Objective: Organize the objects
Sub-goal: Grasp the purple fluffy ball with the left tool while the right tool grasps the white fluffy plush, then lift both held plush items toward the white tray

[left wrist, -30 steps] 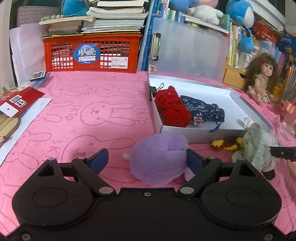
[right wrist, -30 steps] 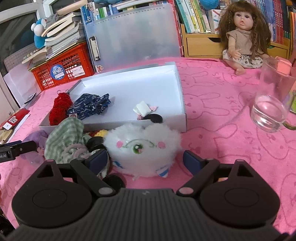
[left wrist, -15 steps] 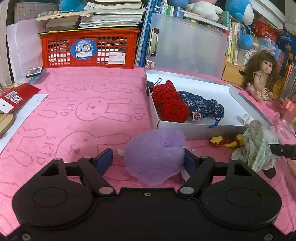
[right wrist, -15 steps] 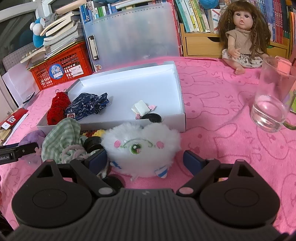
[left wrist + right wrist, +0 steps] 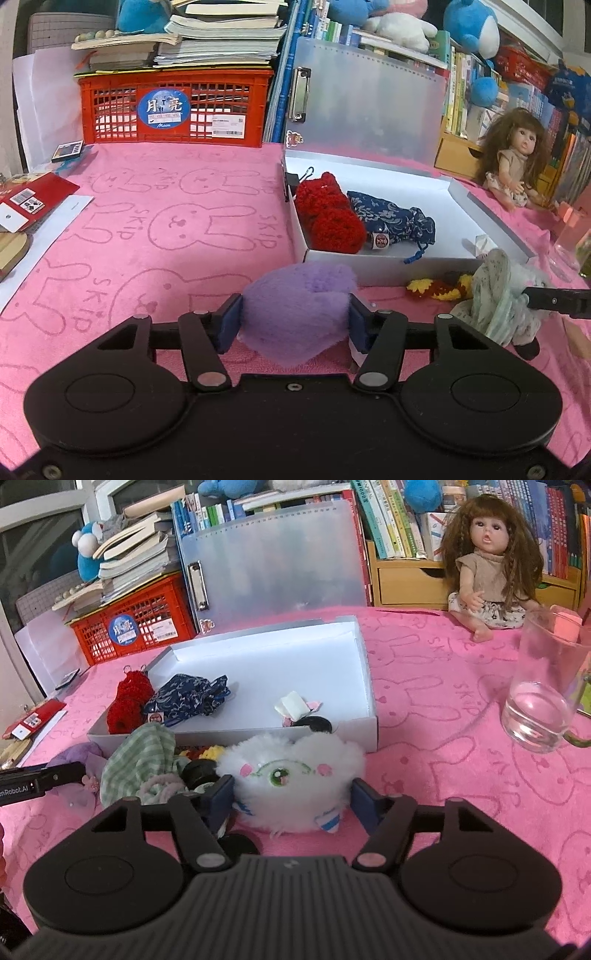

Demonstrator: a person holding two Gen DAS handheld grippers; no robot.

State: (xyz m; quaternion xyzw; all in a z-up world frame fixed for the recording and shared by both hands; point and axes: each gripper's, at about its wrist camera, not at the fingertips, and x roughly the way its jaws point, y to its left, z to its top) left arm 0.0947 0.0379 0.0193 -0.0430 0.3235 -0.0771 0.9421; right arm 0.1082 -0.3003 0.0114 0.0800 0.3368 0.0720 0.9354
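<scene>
My left gripper (image 5: 293,323) is shut on a fluffy purple plush (image 5: 295,312) on the pink cloth, just in front of the white box (image 5: 388,267). The box holds a red knitted piece (image 5: 328,218) and a blue patterned pouch (image 5: 391,221). My right gripper (image 5: 291,799) is shut on a white fluffy plush with a green eye (image 5: 291,771), in front of the box (image 5: 365,723). A green checked cloth (image 5: 142,760) and a yellow-red knitted item (image 5: 436,288) lie between the two plushes.
A red crate (image 5: 177,107) with books stands at the back left. A doll (image 5: 487,565) sits at the back right. A glass of water (image 5: 543,686) stands right of the box. A translucent clipboard folder (image 5: 365,99) stands behind the box. Red cards (image 5: 33,199) lie far left.
Both grippers have closed: the left jaws now press the purple plush, the right jaws now press the white plush. The left gripper has also moved slightly nearer the box.
</scene>
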